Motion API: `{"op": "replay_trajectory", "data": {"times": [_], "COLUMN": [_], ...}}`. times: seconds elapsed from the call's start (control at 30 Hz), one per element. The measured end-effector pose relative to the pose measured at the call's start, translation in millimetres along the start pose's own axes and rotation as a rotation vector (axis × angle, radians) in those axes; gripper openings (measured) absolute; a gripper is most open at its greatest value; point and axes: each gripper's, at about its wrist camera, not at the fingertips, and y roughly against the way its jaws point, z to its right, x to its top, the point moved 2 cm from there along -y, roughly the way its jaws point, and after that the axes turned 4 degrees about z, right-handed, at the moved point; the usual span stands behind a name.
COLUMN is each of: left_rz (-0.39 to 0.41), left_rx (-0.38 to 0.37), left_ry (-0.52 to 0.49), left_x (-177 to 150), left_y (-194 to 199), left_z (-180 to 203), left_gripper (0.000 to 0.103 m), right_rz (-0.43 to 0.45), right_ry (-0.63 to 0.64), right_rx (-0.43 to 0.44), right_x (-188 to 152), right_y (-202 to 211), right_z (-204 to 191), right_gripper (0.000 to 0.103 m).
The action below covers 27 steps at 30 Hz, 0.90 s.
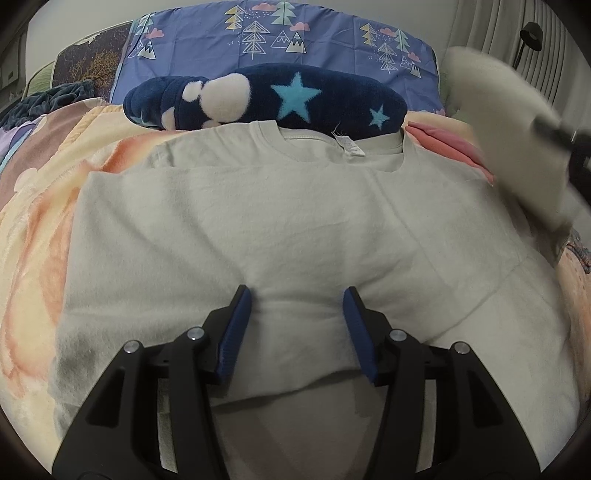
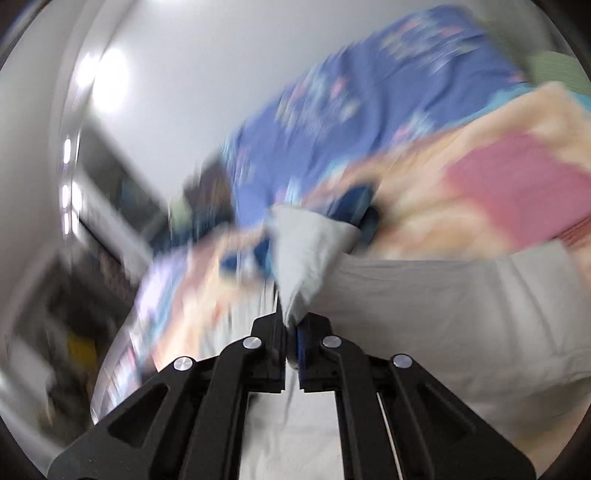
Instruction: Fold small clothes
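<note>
A pale grey T-shirt (image 1: 258,221) lies spread on the bed, collar and label at the far side, its left side folded over the body. My left gripper (image 1: 297,295) is open, both blue pads (image 1: 240,314) resting on the cloth near the lower hem, a soft bulge of fabric between them. In the left wrist view my right gripper (image 1: 554,127) is a dark blur at the upper right, with a lifted flap of the shirt (image 1: 509,140) trailing from it. In the right wrist view the right gripper (image 2: 291,326) is shut on a bunched corner of the shirt (image 2: 306,254), and the background is smeared.
A navy fleece with stars (image 1: 266,99) lies just past the collar, and a blue tree-print pillow (image 1: 280,33) behind it. A pink garment (image 1: 447,144) sits at the shirt's far right. A peach blanket (image 1: 33,240) covers the bed. A curtain and a lamp (image 1: 530,35) stand at the right.
</note>
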Motion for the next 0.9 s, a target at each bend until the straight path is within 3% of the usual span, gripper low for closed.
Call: {"op": "replay_trajectory", "data": {"times": [0.13,0.27,0.33,0.43,0.6,0.8,0.9], "left_rz": [0.003,0.012,0.021,0.021,-0.004,-0.152,-0.156], "left_rx": [-0.021,-0.068,-0.138,-0.307,-0.402,-0.378,-0.391], "left_ry": [0.015,0.054,0.11,0.196,0.205,0.313,0.335], "left_x": [0,2,6,14,32,45,50], "left_y": [0,4,10,17,8,-40,-46], "left_z": [-2,-7,-8,2,42,68,76], "left_gripper": [0.055,0.057,0.057,0.057,0.078,0.085,0.086], "right_rz": [-0.127,-0.148,-0.145,-0.141,-0.127,-0.115,-0.117], "right_ry": [-0.014,-0.011,-0.003,0.003,0.013,0.029,0.06], "right_rx": [-0.043,-0.071,-0.066,-0.061,-0.049,-0.027,0.011], "right_x": [-42,-61,-66,-71,-74,-77,-79], "right_y": [-36,-33,-31,-30,-29,-30,-30], "right_z": [7,10,10,18,24,23,17], "right_gripper": [0.004,0.005,0.006,0.007,0.008,0.009,0.02]}}
